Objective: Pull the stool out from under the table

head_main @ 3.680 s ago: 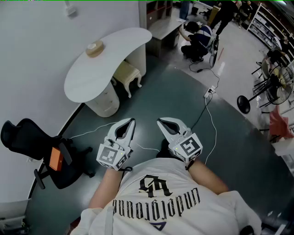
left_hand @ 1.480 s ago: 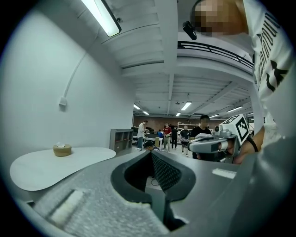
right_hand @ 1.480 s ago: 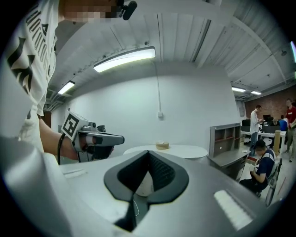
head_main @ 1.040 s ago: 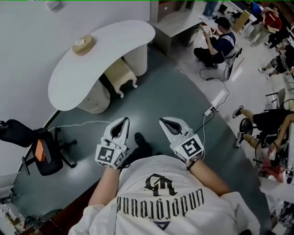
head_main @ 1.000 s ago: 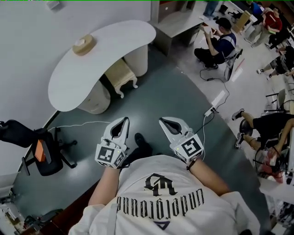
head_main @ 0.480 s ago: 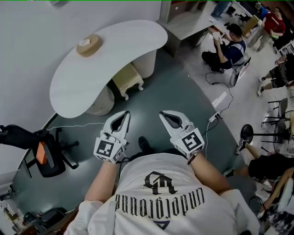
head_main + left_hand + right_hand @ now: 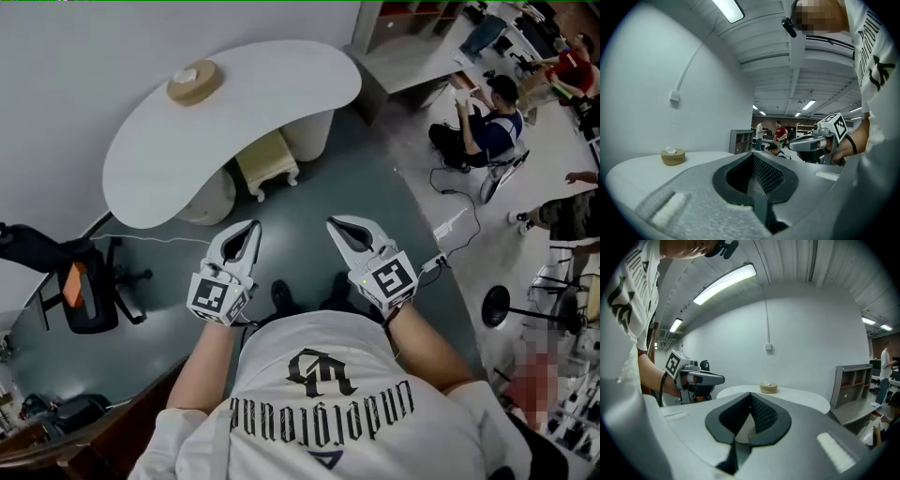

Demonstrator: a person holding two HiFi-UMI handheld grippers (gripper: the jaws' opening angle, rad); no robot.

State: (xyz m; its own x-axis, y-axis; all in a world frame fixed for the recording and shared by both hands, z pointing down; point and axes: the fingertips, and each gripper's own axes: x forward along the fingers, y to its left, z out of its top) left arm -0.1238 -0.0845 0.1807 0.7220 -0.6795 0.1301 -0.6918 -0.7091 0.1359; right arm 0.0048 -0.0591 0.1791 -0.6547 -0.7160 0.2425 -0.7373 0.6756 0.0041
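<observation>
left tool [image 7: 251,227] and right tool [image 7: 334,224] now nearer table [image 7: 253,94], stool [image 7: 267,161].

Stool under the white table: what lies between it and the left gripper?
Only bare dark floor, as the head view shows. The stool sits under the edge of the table, and the shut left gripper hovers short of it.

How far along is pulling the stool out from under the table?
Done: nothing; the stool sits tucked under the table. In hand: left gripper and right gripper, both shut and empty, are short of it. Left: reach the stool, grip it, pull it clear.
</observation>
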